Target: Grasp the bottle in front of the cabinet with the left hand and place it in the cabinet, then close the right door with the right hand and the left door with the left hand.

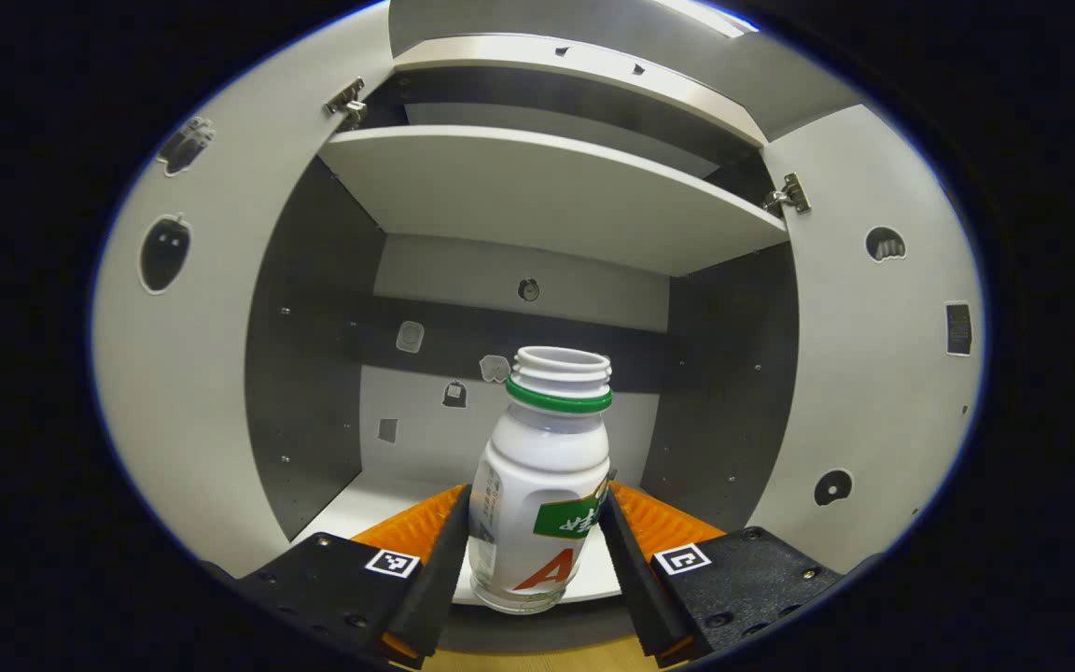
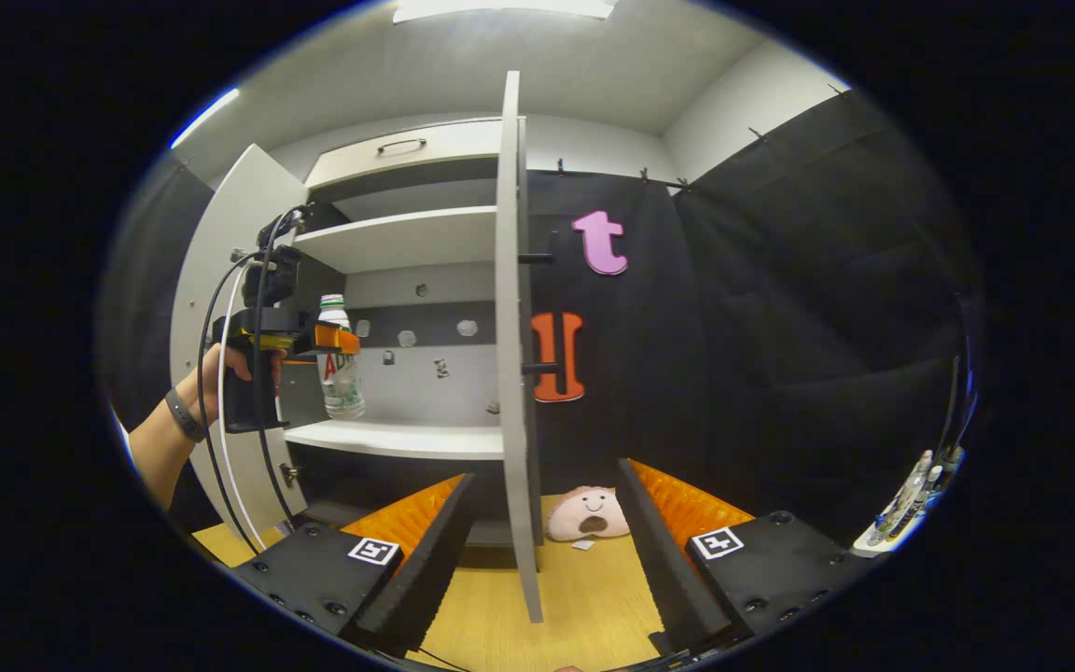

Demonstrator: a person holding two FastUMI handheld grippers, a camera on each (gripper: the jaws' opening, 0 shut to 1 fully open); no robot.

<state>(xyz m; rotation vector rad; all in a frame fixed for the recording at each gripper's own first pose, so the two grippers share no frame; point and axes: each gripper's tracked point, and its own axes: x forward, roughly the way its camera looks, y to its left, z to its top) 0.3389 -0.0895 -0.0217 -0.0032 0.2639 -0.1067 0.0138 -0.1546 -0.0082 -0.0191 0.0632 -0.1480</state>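
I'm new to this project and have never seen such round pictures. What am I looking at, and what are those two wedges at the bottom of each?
There is no robot here: a person holds a hand tool with two fingers in each hand, and a wide-angle camera rides on each tool. The wedges are that tool's own fingers.

In the left gripper view, the left gripper clamps a white bottle with no cap, in front of an open cabinet.

The right gripper view looks from the other side: the right gripper is open and empty, with the edge of the open right door between its fingers. Farther off, a hand holds the left tool, with the bottle just above a shelf. A small plush toy lies on the wooden surface.
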